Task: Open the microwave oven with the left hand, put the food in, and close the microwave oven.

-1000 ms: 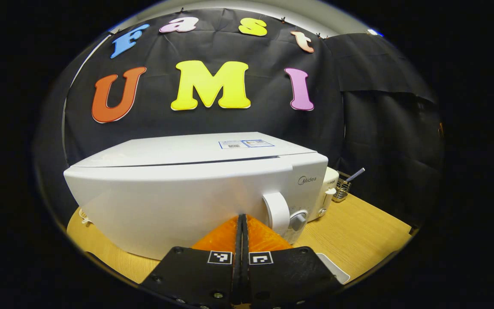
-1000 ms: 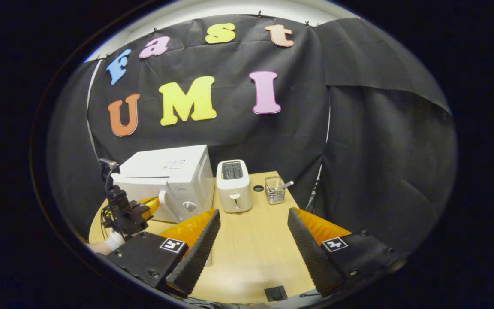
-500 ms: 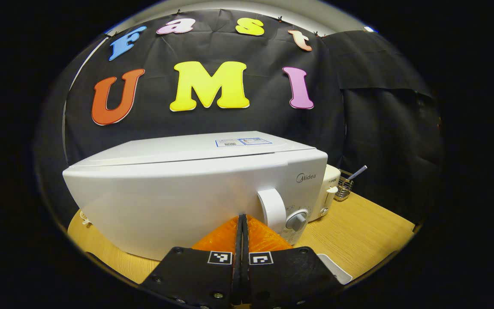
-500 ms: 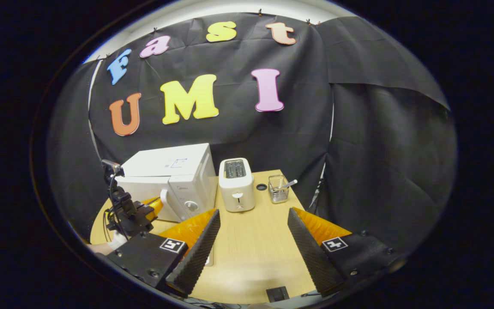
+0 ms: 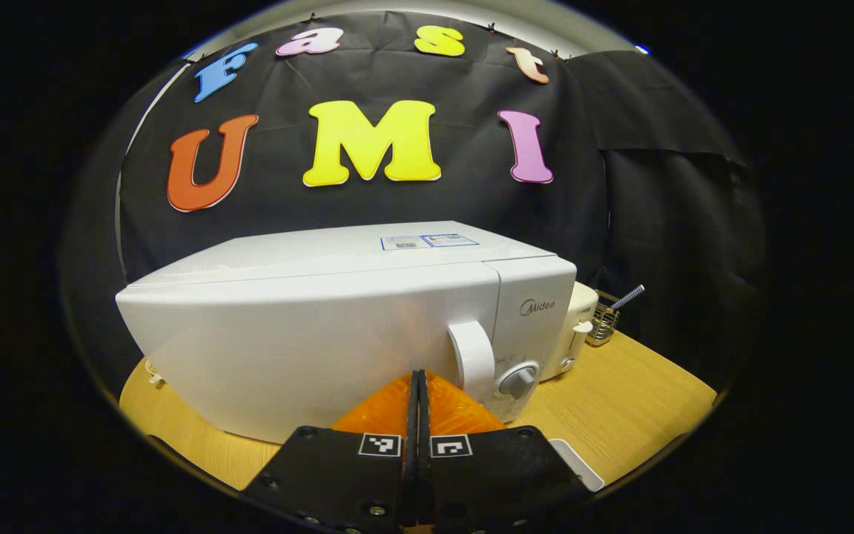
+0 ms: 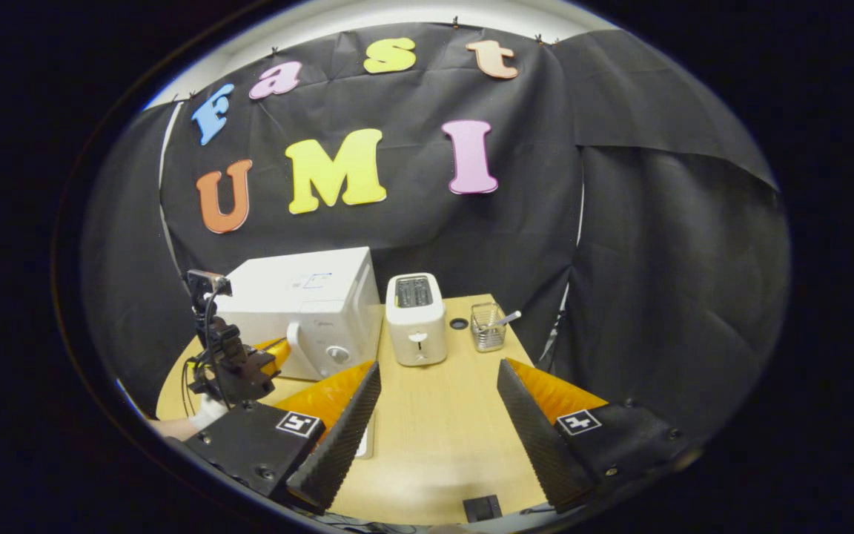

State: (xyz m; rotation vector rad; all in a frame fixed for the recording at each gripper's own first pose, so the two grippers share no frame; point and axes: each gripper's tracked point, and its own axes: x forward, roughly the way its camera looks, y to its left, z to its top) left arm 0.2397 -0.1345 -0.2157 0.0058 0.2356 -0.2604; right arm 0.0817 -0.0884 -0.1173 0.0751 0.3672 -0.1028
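Your left tongs are pressed together with nothing between the fingers, their tips right up against the front of the microwave oven, low on its door and just left of the door handle. In the left gripper view the door sits flush with the body, so the oven is closed. The round knob lies just to the right of the handle, on the control panel.

In the right gripper view, your left tongs show in front of the microwave oven, their tips at its door beside the handle, with your hand behind them near the desk's edge.

Your right tongs are spread wide apart and hold nothing; they hang over the wooden desk, well forward of the microwave. Just to the right of the microwave stands a white toaster, and farther right of that a small wire basket with a utensil poking out. A small dark round thing lies on the desk between toaster and basket.

A pale flat object lies on the desk in front of the microwave, partly hidden by your tongs; I cannot tell whether it is the food.
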